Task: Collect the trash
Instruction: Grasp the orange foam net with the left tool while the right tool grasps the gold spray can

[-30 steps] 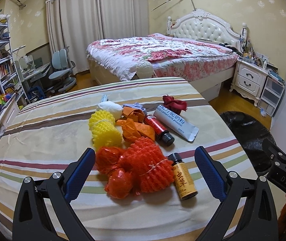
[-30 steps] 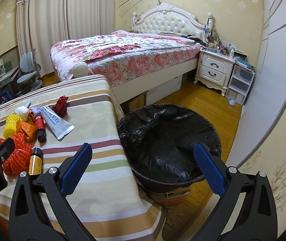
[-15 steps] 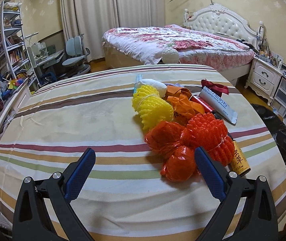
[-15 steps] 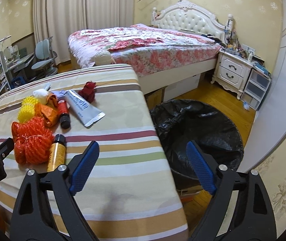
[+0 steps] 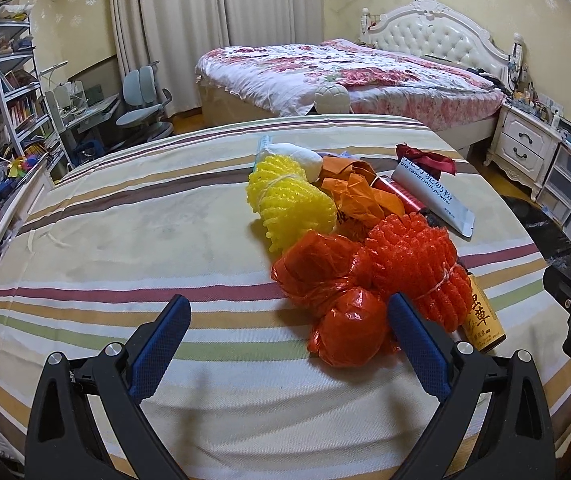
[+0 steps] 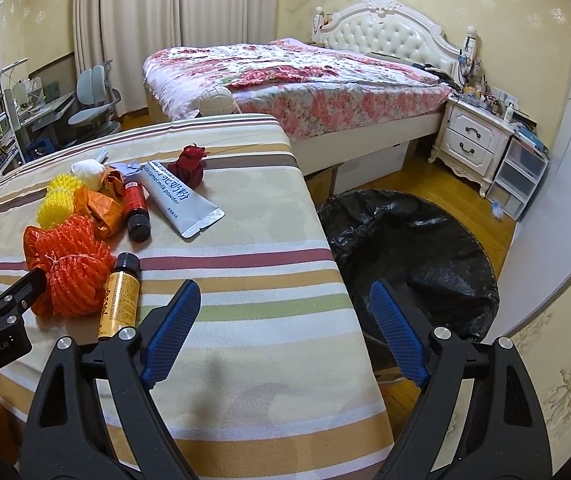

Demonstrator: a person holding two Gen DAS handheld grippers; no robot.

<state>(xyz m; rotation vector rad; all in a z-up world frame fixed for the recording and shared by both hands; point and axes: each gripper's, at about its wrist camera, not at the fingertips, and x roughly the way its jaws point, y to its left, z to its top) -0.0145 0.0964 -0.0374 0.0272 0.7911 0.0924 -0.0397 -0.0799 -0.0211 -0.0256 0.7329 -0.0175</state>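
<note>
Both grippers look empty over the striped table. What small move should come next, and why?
Probably ease the open left gripper sideways to straddle the crumpled red plastic bag: it is the nearest trash, just inside one finger, and the black-lined bin waits beside the table.

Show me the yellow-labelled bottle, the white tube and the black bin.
yellow-labelled bottle [image 6: 119, 304], right wrist view, on its label.
white tube [image 6: 173, 198], right wrist view, on its printed middle.
black bin [image 6: 425, 240], right wrist view, on its liner.
</note>
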